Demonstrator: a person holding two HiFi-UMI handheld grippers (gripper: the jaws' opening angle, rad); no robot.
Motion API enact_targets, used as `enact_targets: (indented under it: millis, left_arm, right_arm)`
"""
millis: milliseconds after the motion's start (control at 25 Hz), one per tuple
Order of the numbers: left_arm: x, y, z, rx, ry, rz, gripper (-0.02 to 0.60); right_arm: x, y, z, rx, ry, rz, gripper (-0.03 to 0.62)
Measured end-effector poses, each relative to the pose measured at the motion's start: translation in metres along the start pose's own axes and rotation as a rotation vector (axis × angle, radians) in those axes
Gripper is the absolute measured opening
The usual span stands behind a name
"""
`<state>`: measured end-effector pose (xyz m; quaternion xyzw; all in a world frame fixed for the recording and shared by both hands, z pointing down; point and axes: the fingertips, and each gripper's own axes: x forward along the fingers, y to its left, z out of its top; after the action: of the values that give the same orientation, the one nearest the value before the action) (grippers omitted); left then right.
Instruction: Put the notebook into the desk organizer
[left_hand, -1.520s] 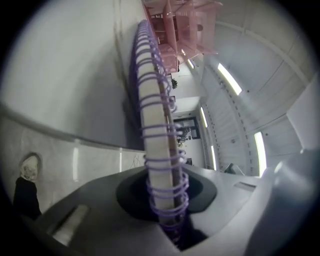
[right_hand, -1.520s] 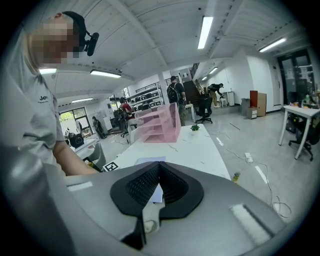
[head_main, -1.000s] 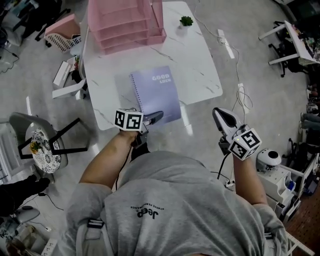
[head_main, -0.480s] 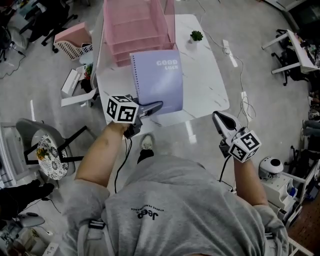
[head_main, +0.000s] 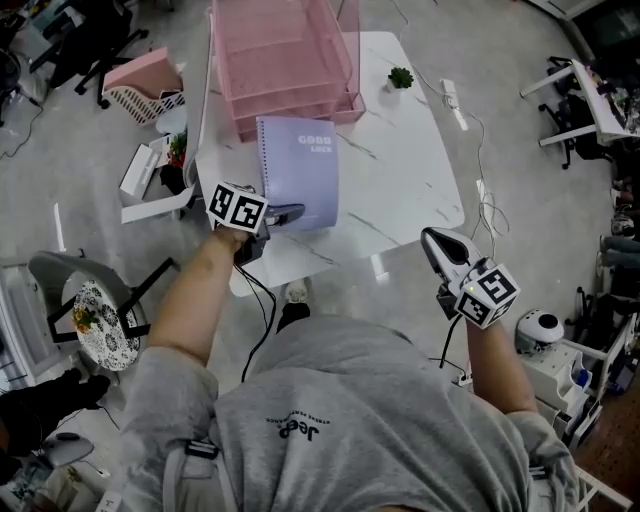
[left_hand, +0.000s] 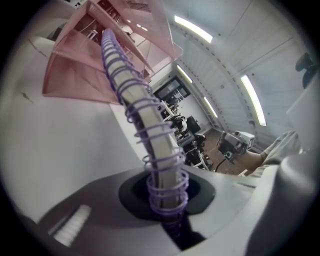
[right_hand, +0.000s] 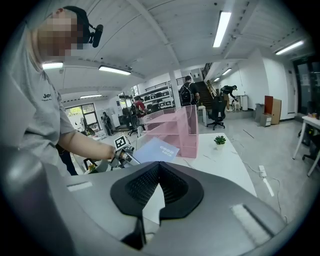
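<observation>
In the left hand-held gripper (head_main: 293, 212), the notebook (head_main: 300, 165) is clamped, seemingly spiral-side.

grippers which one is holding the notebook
The left gripper, shut on the spiral edge of the notebook. The right gripper is shut with nothing between its jaws.

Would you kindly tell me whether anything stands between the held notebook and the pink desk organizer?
Nothing visible does. The left gripper grips the notebook at its spiral edge, with its far end close to the desk organizer and its open front. The small plant stands aside, to the right.
</observation>
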<state>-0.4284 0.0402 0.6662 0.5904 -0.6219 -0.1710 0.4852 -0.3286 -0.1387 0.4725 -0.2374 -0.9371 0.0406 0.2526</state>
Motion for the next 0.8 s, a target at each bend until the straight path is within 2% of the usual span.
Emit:
enact_targets:
  millis: [160,360,480,600,800]
  left_arm:
    - [-0.007,0.023,-0.013,-0.085,0.029,0.02,0.094]
    - [-0.013,0.047,-0.019,-0.331,0.057,0.063,0.094]
    - [-0.014,0.05,-0.021,-0.381,0.07,0.102,0.093]
    - [-0.014,0.044,-0.017,-0.331,0.065,0.109,0.091]
    - [-0.015,0.016,-0.008,-0.023,0.094,0.1,0.091]
  right_arm:
    - [0.009,0.006,0.0,-0.002,0.005,0.006,0.002]
    - [0.015,0.01,0.005,-0.002,0.013,0.011,0.003]
    - [0.017,0.014,0.004,0.0,0.015,0.016,0.003]
    - [0.019,0.016,0.003,0.001,0.014,0.017,0.002]
    - [0.022,0.021,0.004,-0.008,0.028,0.016,0.003]
